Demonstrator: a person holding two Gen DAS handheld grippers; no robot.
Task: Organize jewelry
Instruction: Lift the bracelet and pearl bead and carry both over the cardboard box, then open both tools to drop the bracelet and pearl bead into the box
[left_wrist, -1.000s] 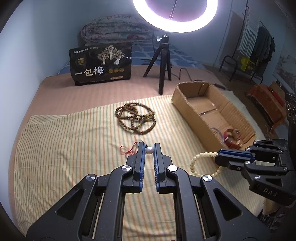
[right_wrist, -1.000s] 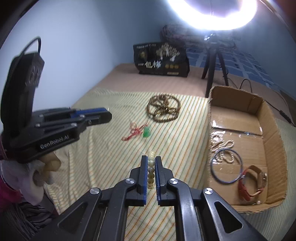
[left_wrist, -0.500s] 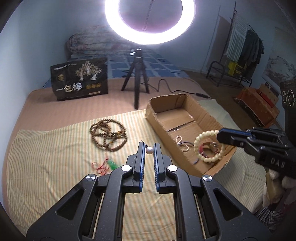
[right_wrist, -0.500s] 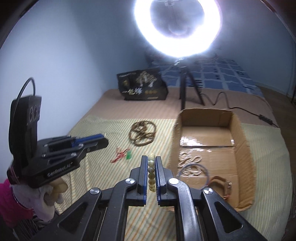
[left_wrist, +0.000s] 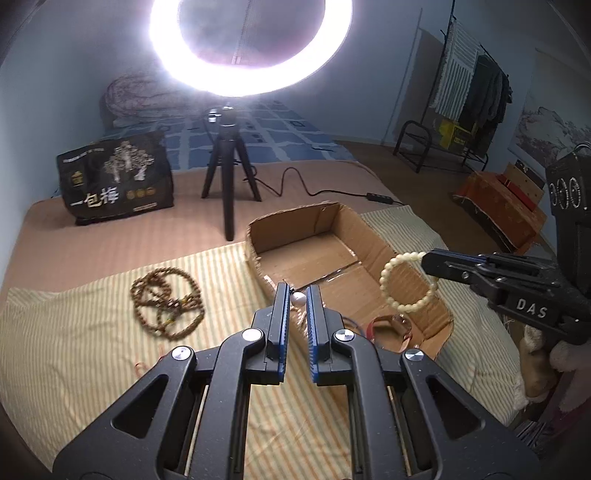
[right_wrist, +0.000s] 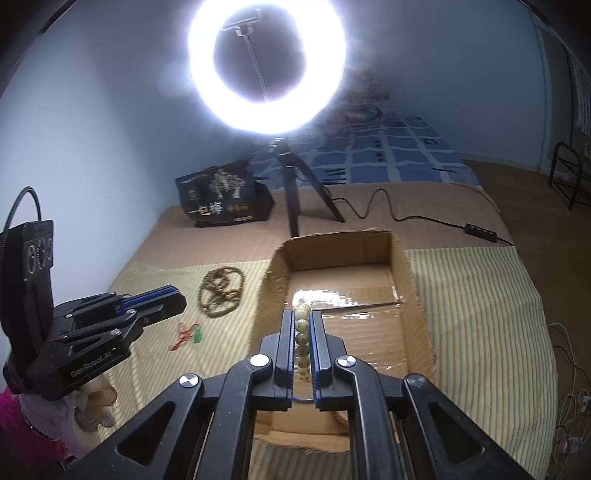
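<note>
Two grippers carry loads above the box (right_wrist: 413, 295) for release: left gripper (left_wrist: 298, 295) pinches a pearl (left_wrist: 298, 298); right gripper (right_wrist: 303, 317) clamps a bracelet (left_wrist: 406, 282).

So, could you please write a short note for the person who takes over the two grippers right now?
Left gripper: shut on a small white pearl bead, held near the open cardboard box.
Right gripper: shut on a cream beaded bracelet, held above the box.
Done: a reddish strap piece lies in the box's near end.
Left: release both held pieces into the box, then collect the brown beaded necklace and the red cord with green pendant from the striped yellow cloth.
</note>
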